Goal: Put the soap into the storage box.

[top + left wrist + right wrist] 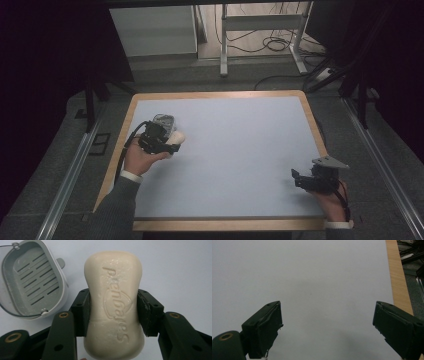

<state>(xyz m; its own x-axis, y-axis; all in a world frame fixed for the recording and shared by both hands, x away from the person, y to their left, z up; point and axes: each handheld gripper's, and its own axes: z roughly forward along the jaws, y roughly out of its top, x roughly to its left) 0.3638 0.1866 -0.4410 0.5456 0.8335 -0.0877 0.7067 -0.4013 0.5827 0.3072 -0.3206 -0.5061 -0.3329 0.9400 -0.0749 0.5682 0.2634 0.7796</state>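
Left hand-held gripper (113, 312) clamps soap bar (113, 302) at its waist, likely bound for soap dish (32, 280) upper left; right hand-held gripper (327, 327) wide, idle.

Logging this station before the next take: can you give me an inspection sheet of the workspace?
Surface: pale blue table top with a light wooden rim, bare across the middle.
Job's things: cream embossed bar of soap; grey slotted plastic soap dish lying open beside it.
Clutter: nothing seen.
Grippers: left gripper clamps the soap at its waist; right gripper open, holding nothing, near the table's right edge.
Cables: black cable trails from the left gripper; loose cables on the floor.
Surroundings: metal table frame behind, dark room.
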